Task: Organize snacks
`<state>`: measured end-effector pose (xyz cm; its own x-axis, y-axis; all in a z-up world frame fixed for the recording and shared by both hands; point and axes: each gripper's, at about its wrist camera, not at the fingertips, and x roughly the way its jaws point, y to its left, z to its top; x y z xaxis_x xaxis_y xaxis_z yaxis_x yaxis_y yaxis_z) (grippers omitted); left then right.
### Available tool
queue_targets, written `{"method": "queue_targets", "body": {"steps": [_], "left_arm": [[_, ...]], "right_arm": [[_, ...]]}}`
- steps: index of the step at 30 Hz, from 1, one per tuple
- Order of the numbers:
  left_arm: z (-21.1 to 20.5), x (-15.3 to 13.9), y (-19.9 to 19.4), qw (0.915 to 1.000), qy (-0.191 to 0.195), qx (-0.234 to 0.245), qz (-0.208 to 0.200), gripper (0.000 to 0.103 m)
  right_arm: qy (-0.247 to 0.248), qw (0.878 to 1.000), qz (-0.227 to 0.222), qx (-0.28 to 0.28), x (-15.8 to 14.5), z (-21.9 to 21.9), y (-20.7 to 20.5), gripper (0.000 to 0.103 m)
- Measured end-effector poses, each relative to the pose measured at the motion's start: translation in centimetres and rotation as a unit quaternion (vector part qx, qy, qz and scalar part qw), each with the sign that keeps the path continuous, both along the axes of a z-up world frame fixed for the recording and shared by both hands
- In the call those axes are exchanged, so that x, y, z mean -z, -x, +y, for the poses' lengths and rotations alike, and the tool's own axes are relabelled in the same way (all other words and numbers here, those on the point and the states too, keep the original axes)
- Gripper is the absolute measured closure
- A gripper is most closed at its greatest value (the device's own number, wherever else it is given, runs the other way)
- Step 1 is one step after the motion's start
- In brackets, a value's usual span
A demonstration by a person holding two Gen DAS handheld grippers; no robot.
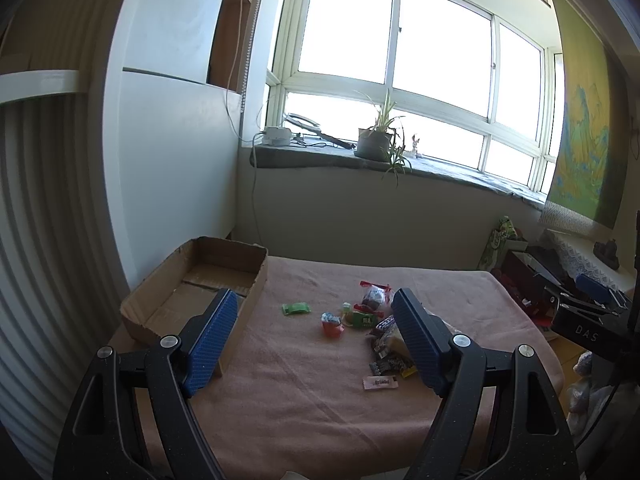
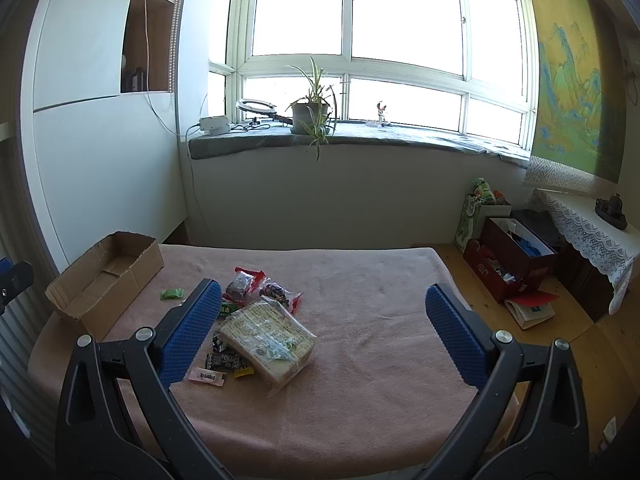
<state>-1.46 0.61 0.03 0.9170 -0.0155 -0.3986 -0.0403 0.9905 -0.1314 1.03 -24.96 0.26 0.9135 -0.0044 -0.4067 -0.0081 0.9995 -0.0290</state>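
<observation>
nothing is sorted yet: the cardboard box (image 1: 208, 280) at left of frame is sitting empty, snacks (image 2: 264, 320) are lying mid-frame, and the left gripper (image 1: 316, 336) and right gripper (image 2: 324, 328) are hovering released, holding nothing.

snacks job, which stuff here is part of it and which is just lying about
Part of the job:
cardboard box
green candy
big clear biscuit pack
pink sachet
red-ended bag

Lying about:
potted plant
white device on sill
red box on floor
</observation>
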Motion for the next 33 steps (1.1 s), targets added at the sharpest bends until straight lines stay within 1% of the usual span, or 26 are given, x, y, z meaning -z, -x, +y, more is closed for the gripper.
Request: {"method": "queue_targets", "body": {"steps": [12, 25, 33], "left_arm": [[0.05, -0.02, 0.30, 1.0000, 0.001, 0.002, -0.002, 0.023], [-0.18, -0.27, 0.68, 1.0000, 0.000, 0.003, -0.008, 0.023], [0.07, 0.03, 0.87, 1.0000, 0.006, 0.007, -0.004, 0.023]], "right_arm": [[0.003, 1.000, -0.001, -0.002, 0.17, 0.29, 0.19, 0.000], [0.002, 1.000, -0.004, -0.003, -0.29, 0.19, 0.17, 0.000], [0.006, 1.000, -0.003, -0.007, -0.54, 0.70, 0.44, 0.000]]}}
